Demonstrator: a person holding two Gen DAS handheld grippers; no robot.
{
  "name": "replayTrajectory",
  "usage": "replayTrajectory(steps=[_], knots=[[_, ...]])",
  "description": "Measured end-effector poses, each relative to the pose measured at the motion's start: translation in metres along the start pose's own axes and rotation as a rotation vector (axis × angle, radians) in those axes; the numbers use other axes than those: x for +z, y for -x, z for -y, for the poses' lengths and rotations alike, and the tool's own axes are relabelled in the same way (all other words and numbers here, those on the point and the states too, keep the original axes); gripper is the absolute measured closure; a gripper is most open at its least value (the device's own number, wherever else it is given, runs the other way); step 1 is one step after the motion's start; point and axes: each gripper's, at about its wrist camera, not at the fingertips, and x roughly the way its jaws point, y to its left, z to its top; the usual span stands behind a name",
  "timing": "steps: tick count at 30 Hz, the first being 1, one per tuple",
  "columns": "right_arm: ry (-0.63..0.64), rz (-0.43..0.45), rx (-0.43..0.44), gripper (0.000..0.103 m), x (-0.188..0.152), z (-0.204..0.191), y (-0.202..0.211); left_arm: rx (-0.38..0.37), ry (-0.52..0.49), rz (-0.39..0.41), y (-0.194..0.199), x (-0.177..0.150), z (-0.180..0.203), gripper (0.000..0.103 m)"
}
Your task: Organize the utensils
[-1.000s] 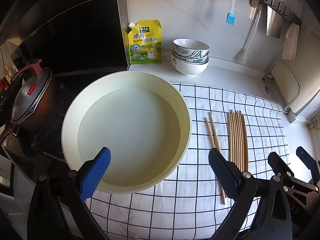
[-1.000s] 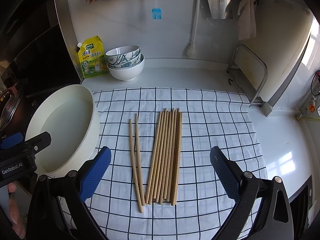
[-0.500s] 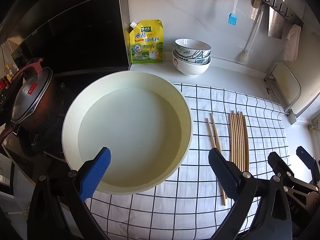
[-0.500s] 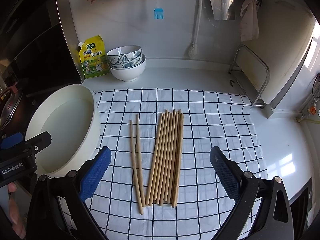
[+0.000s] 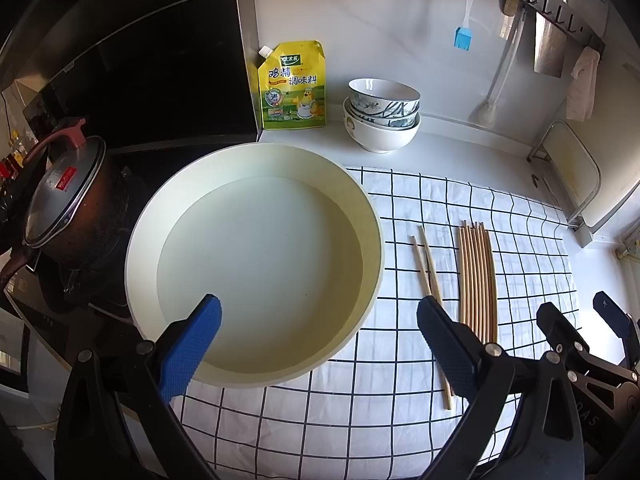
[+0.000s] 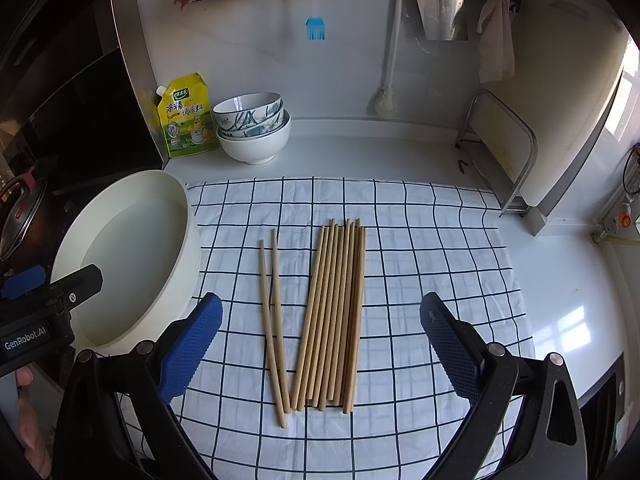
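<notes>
Several wooden chopsticks lie bunched on a white cloth with a dark grid. A separate pair of chopsticks lies just left of the bunch. In the left wrist view the bunch and the pair lie right of a large cream basin holding water. My right gripper hangs open above the near ends of the chopsticks, holding nothing. My left gripper is open over the basin's near rim, also holding nothing. The other gripper shows at the right edge of the left wrist view.
Stacked bowls and a yellow seasoning pouch stand by the back wall. A lidded pot sits on the stove at left. A blue brush, a cloth and tools hang on the wall rail. A board rack stands at right.
Both views have shifted very slightly; the chopsticks, basin and bowls have not moved, and both grippers stay open.
</notes>
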Motion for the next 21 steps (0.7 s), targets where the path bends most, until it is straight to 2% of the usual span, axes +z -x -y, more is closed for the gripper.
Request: replayTrajectory(steps=[21], knots=[[-0.002, 0.009, 0.005, 0.008, -0.0013, 0.0007, 0.0062, 0.001, -0.002, 0.006, 0.005, -0.0034, 0.0009, 0.007]])
